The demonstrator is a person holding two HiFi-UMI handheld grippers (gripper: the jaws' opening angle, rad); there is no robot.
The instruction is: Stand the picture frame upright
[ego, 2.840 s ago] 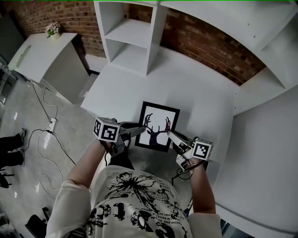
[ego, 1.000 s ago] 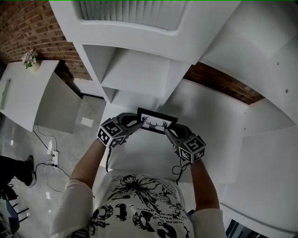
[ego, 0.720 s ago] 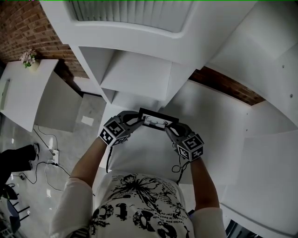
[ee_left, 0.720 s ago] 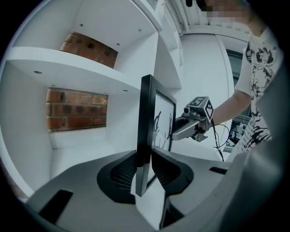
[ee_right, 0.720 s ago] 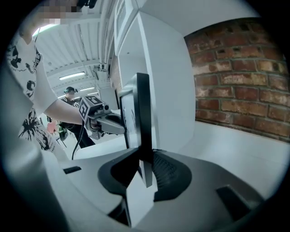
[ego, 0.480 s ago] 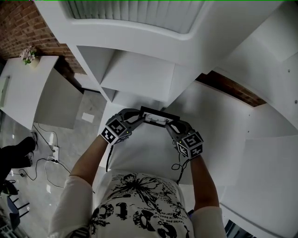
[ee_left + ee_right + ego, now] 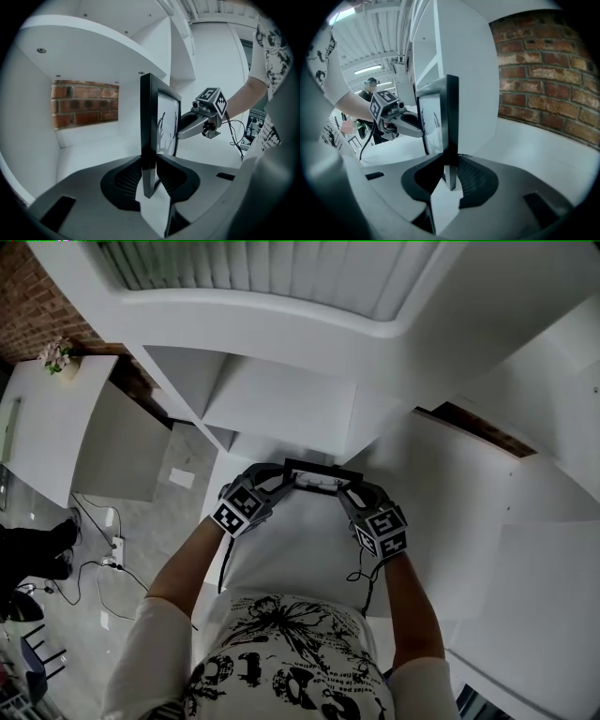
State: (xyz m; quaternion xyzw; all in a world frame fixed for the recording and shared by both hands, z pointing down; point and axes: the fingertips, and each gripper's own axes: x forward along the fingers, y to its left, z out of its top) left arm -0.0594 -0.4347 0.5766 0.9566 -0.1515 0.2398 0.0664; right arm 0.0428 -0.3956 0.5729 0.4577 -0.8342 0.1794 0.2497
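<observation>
A black picture frame [image 7: 317, 476] with a deer-antler print stands nearly on edge between both grippers, above the white table [image 7: 300, 549]. My left gripper [image 7: 281, 480] is shut on its left side and my right gripper [image 7: 351, 491] is shut on its right side. In the left gripper view the frame's edge [image 7: 149, 140] runs upright between the jaws, with the right gripper [image 7: 183, 131] holding the far side. In the right gripper view the frame [image 7: 450, 126] is clamped likewise, and the left gripper [image 7: 416, 127] grips the opposite side.
A white shelf unit [image 7: 281, 399] with open cubbies rises just behind the frame, against a brick wall [image 7: 84, 104]. A white side cabinet [image 7: 66, 418] with a small flower pot [image 7: 58, 354] stands at the left. Cables [image 7: 103, 549] lie on the floor.
The frame has gone from lying flat on the table to being held up on edge. Over the last second both grippers carried it slightly down and toward the shelf.
</observation>
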